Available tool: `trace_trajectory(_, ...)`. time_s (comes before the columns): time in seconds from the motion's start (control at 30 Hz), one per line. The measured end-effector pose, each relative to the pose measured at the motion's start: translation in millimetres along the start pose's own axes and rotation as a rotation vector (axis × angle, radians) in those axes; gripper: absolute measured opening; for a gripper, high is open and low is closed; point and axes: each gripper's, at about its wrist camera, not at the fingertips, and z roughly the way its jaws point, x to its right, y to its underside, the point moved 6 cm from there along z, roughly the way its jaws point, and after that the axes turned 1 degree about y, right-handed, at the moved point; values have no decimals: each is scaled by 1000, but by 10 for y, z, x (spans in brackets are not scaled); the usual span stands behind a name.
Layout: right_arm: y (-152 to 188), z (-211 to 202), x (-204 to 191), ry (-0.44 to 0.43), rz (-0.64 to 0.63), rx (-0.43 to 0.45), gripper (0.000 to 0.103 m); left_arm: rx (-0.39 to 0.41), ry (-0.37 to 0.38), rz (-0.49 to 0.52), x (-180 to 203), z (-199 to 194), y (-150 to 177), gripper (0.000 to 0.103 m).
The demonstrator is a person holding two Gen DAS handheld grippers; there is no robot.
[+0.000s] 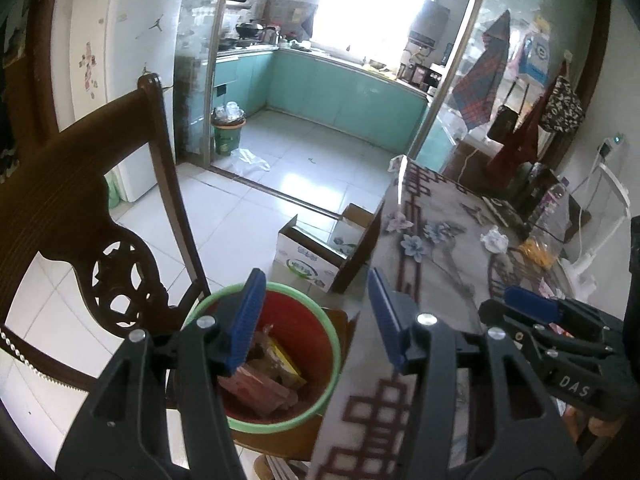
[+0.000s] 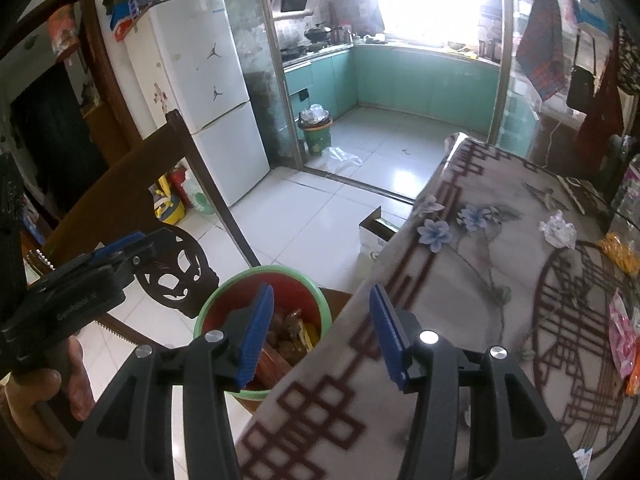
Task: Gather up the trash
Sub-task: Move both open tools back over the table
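A red bin with a green rim [image 1: 320, 364] stands on a chair seat beside the table and holds wrappers [image 1: 264, 384]; it also shows in the right wrist view [image 2: 316, 304]. My left gripper [image 1: 316, 320] is open and empty above the bin's right rim. My right gripper [image 2: 320, 332] is open and empty above the table edge next to the bin. A crumpled white paper [image 1: 494, 240] [image 2: 557, 229], an orange wrapper [image 1: 538, 252] [image 2: 620, 254] and a pink packet [image 2: 622, 334] lie on the table.
The table [image 2: 460, 320] has a grey floral cloth with dark red patterns. A dark wooden chair back [image 1: 72, 208] rises left of the bin. An open cardboard box [image 1: 320, 248] sits on the tiled floor. A white fridge [image 2: 208, 92] stands left; the kitchen lies beyond.
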Motion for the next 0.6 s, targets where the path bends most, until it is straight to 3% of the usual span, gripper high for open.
trace_trajectory(0.3,356,-382,506,14,38,4,56,-3,26,51,685,-87,226,51)
trace_trajectory(0.43,627,-617,939,51,63,-28,58,-26,72,59,1177,-74,405,51)
trace_trajectory(0.6,1105,-1033,1791,161,116,-70,65,-60,148,85,1889,-92,731,51)
